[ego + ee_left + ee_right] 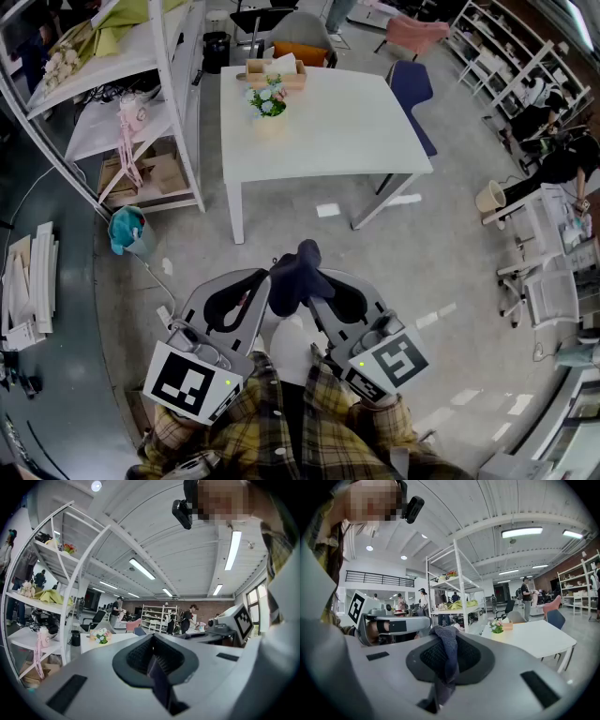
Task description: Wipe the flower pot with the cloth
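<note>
Cloth (298, 267) was pinched by left gripper (265, 286) and right gripper (317, 289) alike, well short of the table (328, 131), presumably readied for the flower pot (268, 120) on it.

White surface (347, 122) stands mid-floor. Wooden box (277, 72) sits at its far edge. Blue chair (411, 89) by far right corner, pink chair (415, 33) beyond. Shelf rack (141, 103) to the left, cardboard boxes (141, 178) on bottom shelf. Teal bin (127, 230) on floor nearby.
</note>
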`<action>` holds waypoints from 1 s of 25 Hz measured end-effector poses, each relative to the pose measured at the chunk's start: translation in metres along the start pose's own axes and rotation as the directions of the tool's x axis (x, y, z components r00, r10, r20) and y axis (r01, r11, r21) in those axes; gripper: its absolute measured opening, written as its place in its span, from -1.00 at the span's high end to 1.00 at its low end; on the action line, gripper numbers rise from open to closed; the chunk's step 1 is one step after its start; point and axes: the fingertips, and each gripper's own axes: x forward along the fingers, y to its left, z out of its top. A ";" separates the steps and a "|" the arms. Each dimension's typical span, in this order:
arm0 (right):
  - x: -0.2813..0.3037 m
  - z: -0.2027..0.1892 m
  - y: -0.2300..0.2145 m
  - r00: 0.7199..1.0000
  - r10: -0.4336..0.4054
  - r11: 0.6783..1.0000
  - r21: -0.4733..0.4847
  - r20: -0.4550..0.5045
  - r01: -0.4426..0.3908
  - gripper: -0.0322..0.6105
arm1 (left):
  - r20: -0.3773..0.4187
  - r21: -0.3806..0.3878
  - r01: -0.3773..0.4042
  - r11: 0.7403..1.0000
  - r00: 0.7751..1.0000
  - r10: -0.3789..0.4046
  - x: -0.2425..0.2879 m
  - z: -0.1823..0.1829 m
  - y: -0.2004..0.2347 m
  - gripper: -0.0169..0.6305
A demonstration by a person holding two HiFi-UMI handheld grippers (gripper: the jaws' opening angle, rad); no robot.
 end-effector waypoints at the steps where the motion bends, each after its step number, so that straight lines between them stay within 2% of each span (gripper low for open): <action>1: 0.000 0.000 0.000 1.000 0.000 1.000 0.000 0.000 0.000 0.85 | 0.000 0.000 -0.001 1.000 1.000 0.001 0.000 0.000 0.000 0.92; 18: 0.002 0.002 -0.002 1.000 -0.031 0.999 0.020 -0.005 0.031 0.85 | 0.000 -0.018 0.010 1.000 1.000 -0.010 0.000 0.000 0.008 0.92; 25: 0.000 -0.008 -0.018 0.998 -0.059 0.997 0.044 -0.022 0.060 0.85 | -0.026 -0.037 0.035 0.999 0.999 -0.035 0.018 -0.010 0.007 0.92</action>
